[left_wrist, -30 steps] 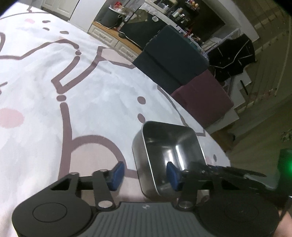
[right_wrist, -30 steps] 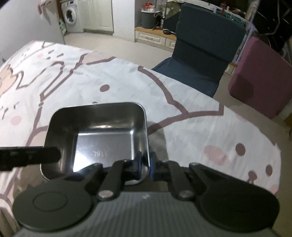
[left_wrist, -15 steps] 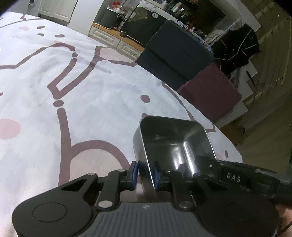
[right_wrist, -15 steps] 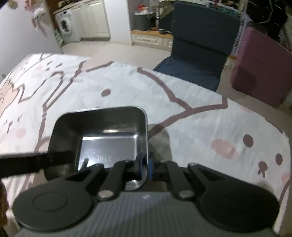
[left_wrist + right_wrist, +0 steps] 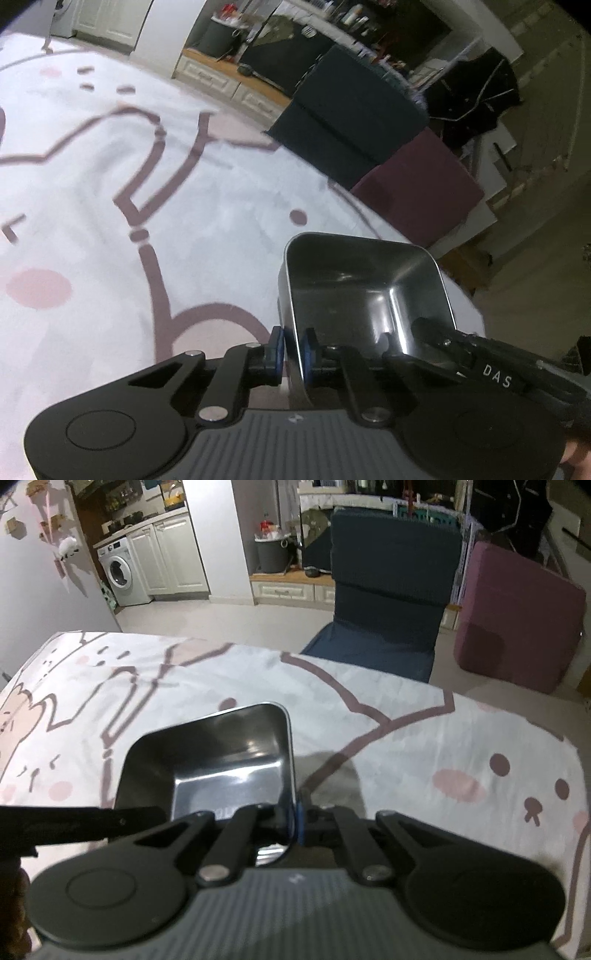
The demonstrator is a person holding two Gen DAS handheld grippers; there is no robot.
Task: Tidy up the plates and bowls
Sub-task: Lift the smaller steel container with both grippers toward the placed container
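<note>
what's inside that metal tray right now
The tray is empty: only its bare shiny floor shows. Both tongs, left and right, clamp its rim and cover its near edge.

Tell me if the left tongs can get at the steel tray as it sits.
Yes, it seems so: the left tongs have just been closing and now pinch the tray wall, one pad on each side. The right tongs grip another wall, clear of the left's.

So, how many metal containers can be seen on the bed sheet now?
1. A single rectangular steel container sits over the cartoon-print sheet, its walls pinched by the left gripper and the right gripper. Others may lie outside both views.
</note>
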